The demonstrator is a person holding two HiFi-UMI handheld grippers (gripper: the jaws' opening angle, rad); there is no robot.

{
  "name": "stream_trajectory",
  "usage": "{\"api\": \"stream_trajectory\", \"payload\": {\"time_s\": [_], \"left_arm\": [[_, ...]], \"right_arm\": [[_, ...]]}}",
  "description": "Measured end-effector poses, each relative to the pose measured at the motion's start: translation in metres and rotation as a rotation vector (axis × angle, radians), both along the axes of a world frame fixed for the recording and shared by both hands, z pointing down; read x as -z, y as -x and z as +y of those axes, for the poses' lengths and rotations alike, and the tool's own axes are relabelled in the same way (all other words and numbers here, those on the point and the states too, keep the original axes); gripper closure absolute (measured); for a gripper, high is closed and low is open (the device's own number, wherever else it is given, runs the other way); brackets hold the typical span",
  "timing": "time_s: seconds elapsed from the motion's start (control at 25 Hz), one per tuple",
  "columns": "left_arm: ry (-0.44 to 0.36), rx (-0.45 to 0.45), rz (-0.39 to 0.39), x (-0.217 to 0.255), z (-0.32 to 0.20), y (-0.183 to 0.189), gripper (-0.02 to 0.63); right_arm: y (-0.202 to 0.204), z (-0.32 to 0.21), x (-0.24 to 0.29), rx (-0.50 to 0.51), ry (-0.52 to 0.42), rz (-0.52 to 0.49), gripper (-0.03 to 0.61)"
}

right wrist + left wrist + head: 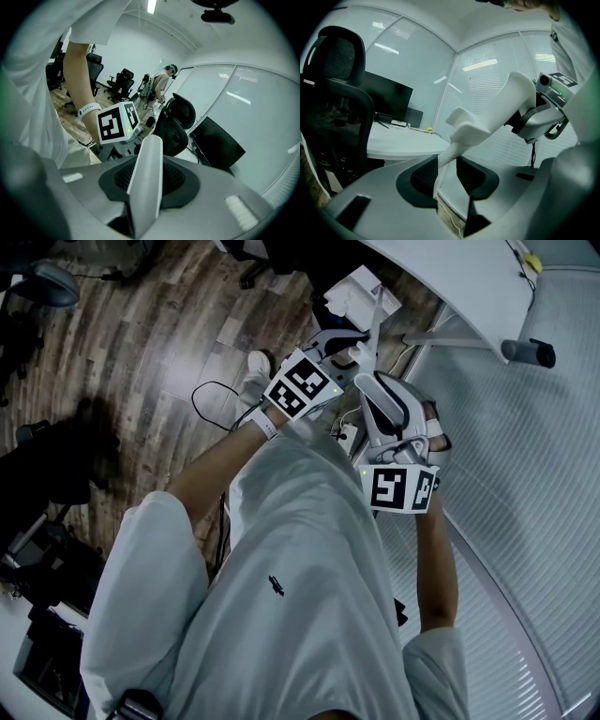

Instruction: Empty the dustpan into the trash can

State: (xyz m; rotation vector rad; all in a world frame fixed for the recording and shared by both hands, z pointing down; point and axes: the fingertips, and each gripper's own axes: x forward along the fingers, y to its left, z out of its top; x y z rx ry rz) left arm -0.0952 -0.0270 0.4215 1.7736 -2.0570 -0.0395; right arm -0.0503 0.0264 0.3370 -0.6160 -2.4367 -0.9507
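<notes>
Carry step. My left gripper (447, 171) is clamped on the dustpan (356, 296) at its thin edge, and my right gripper (145, 180) is clenched on its handle. It hangs in the air beside the desk (450, 287). No trash can in sight. Next, I'd say: find it, carry level, tip only over it.

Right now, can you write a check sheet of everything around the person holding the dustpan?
Surface: wood plank floor; white desk by the glass wall.
Job's things: white dustpan handle raised between both grippers; trash can nothing seen.
Clutter: dark equipment on the floor, too dim to name.
Grippers: left gripper shut on the handle's thin edge; right gripper shut on its broad part.
Cables: black cable looped on the floor.
Surroundings: black office chair, dark monitor, a person far off.
</notes>
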Motion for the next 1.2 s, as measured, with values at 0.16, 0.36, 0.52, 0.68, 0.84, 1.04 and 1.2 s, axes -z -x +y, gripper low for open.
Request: {"api": "stream_trajectory", "payload": {"time_s": [0.16, 0.36, 0.52, 0.68, 0.84, 1.04, 1.2], "left_arm": [[0.003, -0.005, -0.002, -0.001, -0.002, -0.001, 0.492], [0.006, -0.009, -0.006, 0.000, 0.000, -0.003, 0.492], [0.008, 0.001, -0.020, 0.004, 0.001, -0.003, 0.492], [0.005, -0.003, -0.030, 0.007, 0.001, -0.004, 0.492], [-0.002, -0.010, -0.044, 0.017, 0.002, -0.007, 0.492], [-0.007, -0.033, -0.073, 0.027, -0.004, -0.016, 0.492], [-0.009, -0.057, -0.084, 0.032, -0.009, -0.022, 0.492]], "right_arm": [[-0.001, -0.002, -0.001, -0.009, 0.004, -0.001, 0.465], [-0.002, 0.000, 0.000, -0.007, 0.004, -0.003, 0.465], [-0.002, 0.000, 0.004, -0.013, 0.011, -0.011, 0.465], [-0.004, 0.000, 0.007, -0.015, 0.016, -0.018, 0.465], [-0.008, 0.001, 0.017, -0.031, 0.028, -0.031, 0.465], [-0.018, -0.006, 0.027, -0.067, 0.052, -0.061, 0.465], [-0.023, -0.011, 0.033, -0.085, 0.050, -0.077, 0.465]]}}
